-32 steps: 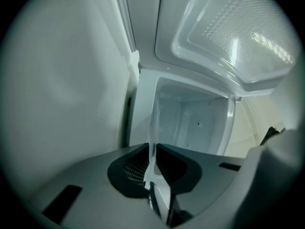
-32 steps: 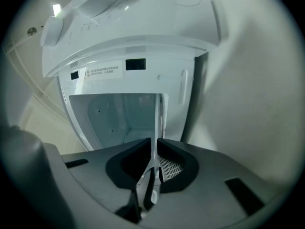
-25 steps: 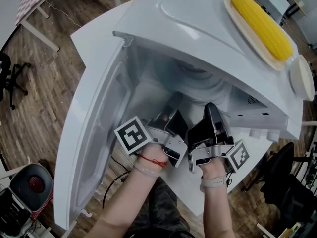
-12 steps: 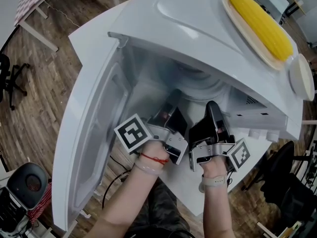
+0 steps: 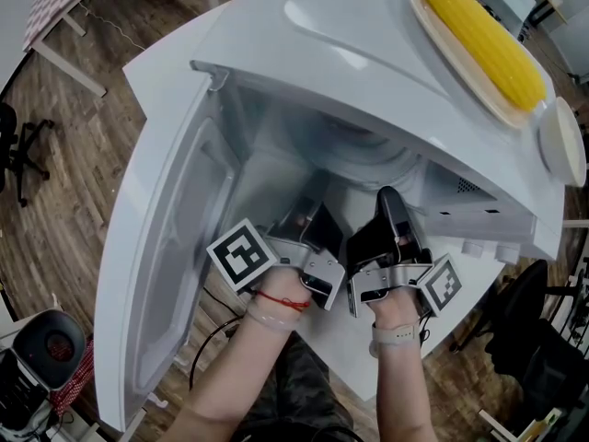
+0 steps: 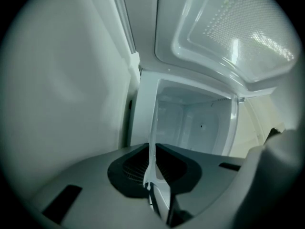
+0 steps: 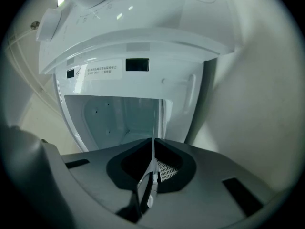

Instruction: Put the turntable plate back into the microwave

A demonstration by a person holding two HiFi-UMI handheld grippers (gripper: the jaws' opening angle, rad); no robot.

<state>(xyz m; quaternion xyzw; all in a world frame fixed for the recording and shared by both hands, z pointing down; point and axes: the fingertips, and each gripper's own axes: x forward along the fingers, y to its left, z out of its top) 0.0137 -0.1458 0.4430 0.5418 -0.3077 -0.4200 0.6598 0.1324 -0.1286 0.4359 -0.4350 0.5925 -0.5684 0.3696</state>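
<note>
Clear glass turntable plate (image 5: 368,155): one, at the microwave mouth, near rim pinched edge-on by both grippers, left gripper (image 5: 316,208) and right gripper (image 5: 387,201). White microwave (image 5: 350,44): one, door (image 5: 175,247) swung open left. Yellow corn cob (image 5: 483,40): one, on top. White table (image 5: 156,72); wood-plank floor (image 5: 83,173).

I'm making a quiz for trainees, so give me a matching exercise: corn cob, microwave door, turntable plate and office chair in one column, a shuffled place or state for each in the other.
1. corn cob
2. microwave door
3. turntable plate
4. office chair

A. swung open
B. on the wooden floor
C. on a dish atop the microwave
D. clamped in the fingers of the left gripper and right gripper

Pairs: 1-C, 2-A, 3-D, 4-B
</note>
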